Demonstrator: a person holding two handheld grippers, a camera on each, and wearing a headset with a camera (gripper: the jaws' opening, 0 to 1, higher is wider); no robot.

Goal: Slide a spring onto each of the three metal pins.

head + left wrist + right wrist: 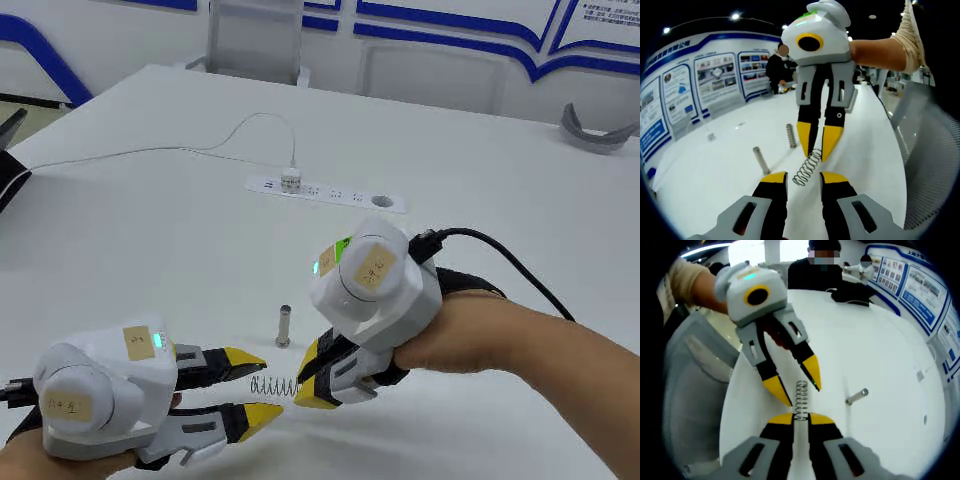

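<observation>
Spring (pixel 276 385) stretches level over the white table (pixel 150 240), one end pinched between the closed jaws of the right gripper (pixel 302 386), the other lying between the wide-apart jaws of the left gripper (pixel 262 386), which grip nothing. One metal pin (pixel 284 325) stands upright just behind it, and farther back a power strip (pixel 325 192) lies before a blue-striped wall (pixel 430 70)

**White table, power strip and the room around it**

A white table (pixel 150 230) spans the head view. At upper centre a white power strip (pixel 330 194) lies on it. A small white plug (pixel 291 180) sits near its left end, and a thin white cable (pixel 270 114) loops from the plug toward the left edge. A grey chair (pixel 255 40) stands at the top, and a grey curved object (pixel 597 133) rests at upper right. In the left gripper view, display boards (pixel 715 75) line the left wall, a person in dark clothes (pixel 774 70) stands at upper centre, and a mesh chair back (pixel 925 150) takes the right side.
</observation>
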